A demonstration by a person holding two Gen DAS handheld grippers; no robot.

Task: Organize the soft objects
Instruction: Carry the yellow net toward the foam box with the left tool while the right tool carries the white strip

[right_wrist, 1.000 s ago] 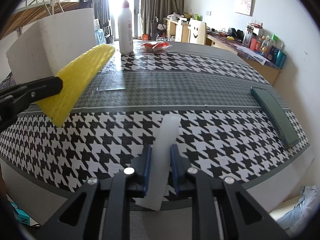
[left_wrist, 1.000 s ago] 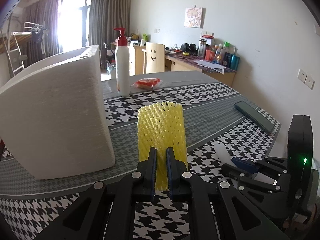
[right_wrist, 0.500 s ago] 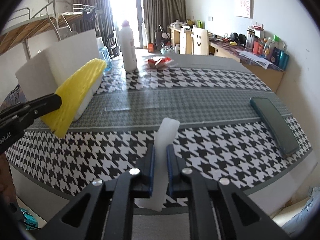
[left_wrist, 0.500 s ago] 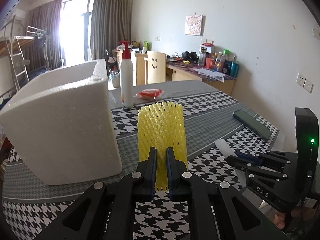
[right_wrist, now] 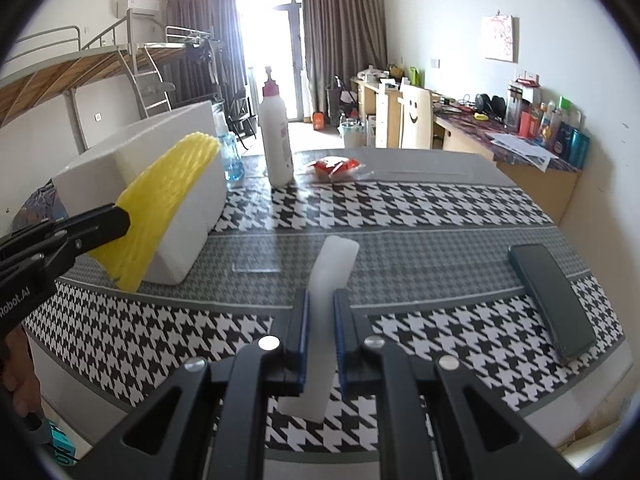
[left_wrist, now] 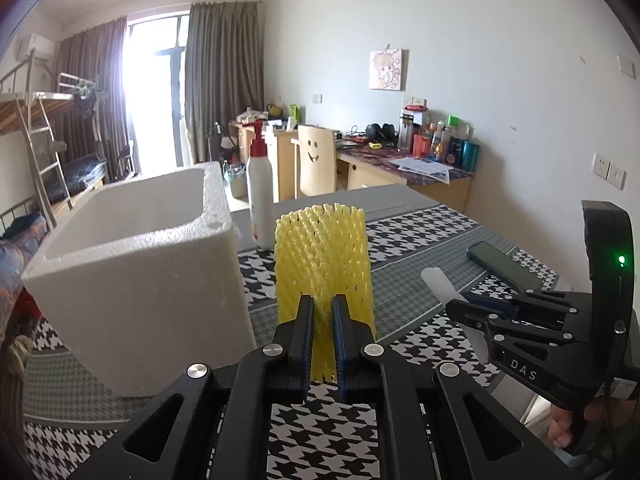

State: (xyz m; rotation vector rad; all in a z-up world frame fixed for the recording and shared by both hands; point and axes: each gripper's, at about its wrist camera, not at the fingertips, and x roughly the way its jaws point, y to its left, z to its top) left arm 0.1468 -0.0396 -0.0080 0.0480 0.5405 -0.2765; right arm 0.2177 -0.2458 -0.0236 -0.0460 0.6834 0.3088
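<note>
Left of and just beyond the left gripper (left_wrist: 320, 336) stands the open white foam box (left_wrist: 136, 280), the likely home for both soft pieces. That gripper is pinched tight on a yellow foam net sleeve (left_wrist: 322, 256), whose long axis runs straight out from the jaws. The right gripper (right_wrist: 320, 336) is closed on a white foam strip (right_wrist: 334, 268), likewise pointing forward. The left hand sits nearer the box; whether the sleeve already clears its rim is hard to judge.
</note>
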